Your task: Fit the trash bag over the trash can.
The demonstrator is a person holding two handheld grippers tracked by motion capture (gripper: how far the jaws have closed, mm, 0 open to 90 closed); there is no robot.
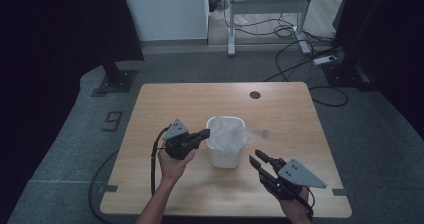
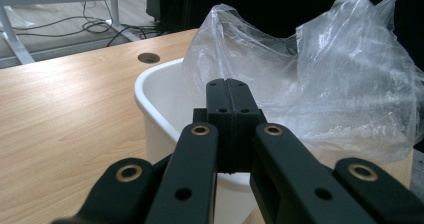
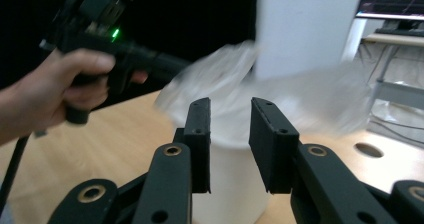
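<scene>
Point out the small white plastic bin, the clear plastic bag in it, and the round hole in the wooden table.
small white plastic bin (image 1: 223, 159): high view, front wall.
clear plastic bag (image 2: 345, 84): left gripper view, crumpled side.
round hole (image 1: 255, 94): high view, its dark centre.

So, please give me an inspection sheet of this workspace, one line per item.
Surface: wooden table, a round hole near its far edge.
Job's things: white bin mid-table, clear plastic bag bunched loosely in its mouth.
Clutter: nothing seen.
Grippers: left tool shut at the bin's rim, seemingly pinching the bag; right tool open, empty, apart from the bin.
Cables: black cable trailing from the left tool.
Surroundings: grey floor, loose wires, desk frame.
</scene>
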